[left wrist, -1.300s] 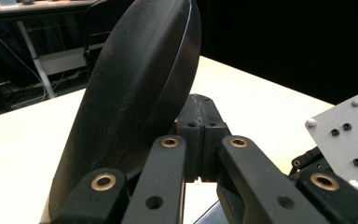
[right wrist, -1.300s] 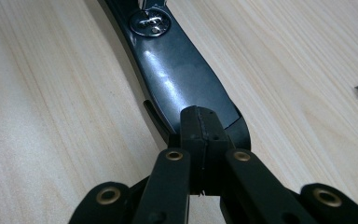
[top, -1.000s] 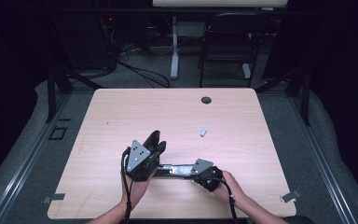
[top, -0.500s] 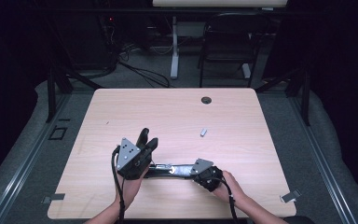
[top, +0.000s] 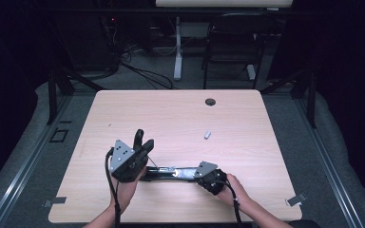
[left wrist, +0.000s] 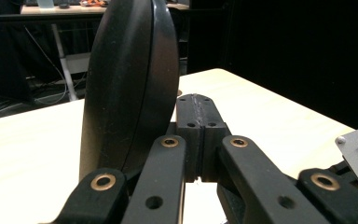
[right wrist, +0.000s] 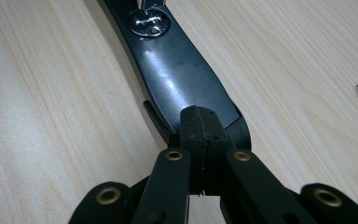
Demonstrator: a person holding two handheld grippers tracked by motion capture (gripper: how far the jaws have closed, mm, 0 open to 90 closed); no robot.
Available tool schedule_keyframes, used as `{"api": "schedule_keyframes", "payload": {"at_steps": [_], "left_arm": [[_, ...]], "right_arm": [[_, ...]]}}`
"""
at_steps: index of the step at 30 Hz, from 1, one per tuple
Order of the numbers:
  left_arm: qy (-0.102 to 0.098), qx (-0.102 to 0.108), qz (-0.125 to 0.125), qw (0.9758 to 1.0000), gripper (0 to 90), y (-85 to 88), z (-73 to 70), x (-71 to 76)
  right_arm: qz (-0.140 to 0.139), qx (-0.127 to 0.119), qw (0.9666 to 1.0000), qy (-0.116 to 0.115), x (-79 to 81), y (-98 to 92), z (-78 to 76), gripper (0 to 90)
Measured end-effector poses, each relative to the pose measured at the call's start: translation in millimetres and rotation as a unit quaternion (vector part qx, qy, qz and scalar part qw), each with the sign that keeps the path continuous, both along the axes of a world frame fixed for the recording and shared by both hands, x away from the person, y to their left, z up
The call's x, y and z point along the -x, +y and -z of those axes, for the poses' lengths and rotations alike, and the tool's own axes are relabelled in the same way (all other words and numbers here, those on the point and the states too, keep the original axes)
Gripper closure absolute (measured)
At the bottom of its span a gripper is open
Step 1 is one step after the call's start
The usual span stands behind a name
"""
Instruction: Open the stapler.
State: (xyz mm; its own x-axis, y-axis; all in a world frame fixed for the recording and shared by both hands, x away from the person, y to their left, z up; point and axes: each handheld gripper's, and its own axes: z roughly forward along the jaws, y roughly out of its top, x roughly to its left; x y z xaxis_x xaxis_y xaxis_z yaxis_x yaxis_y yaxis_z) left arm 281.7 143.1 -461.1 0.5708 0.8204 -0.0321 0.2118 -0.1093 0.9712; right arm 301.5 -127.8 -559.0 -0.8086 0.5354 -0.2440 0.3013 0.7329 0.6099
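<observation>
Stapler [top: 173,173], black and opened out flat, lay near the front edge of the table [top: 180,118], stretched between the two grippers. Its left part [left wrist: 130,88] rose upright beside the left gripper [top: 141,142], whose jaws pointed away from the person and were pressed together with nothing seen between them. The right gripper [top: 208,174] rested low on the stapler's other end; in the right gripper view its jaws [right wrist: 200,126] were closed, tips touching the black arm [right wrist: 177,79], though a grip could not be confirmed. Loose staples [top: 207,135] lay farther back, well apart. A round hole [top: 210,101] sat near the far edge.
</observation>
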Motion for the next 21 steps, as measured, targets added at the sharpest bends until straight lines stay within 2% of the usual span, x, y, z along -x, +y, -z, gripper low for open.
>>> {"api": "schedule_keyframes", "payload": {"at_steps": [5, 6, 21], "left_arm": [[-0.004, -0.013, 0.005, 0.9999, 89.9, 2.9, -0.9, 0.7], [-0.005, -0.014, 0.005, 0.9999, 89.9, 3.1, -1.0, 0.7], [-0.004, -0.014, -0.004, 0.9999, 89.9, 12.0, -2.3, 1.5]], "right_arm": [[-0.002, 0.006, 1.0, -0.001, -0.1, -0.2, -0.6, 90.0], [-0.001, -0.001, 1.0, -0.001, 0.0, 0.0, 0.3, 90.0], [-0.004, -0.002, 1.0, 0.007, -2.3, -1.8, -0.8, 90.0]]}}
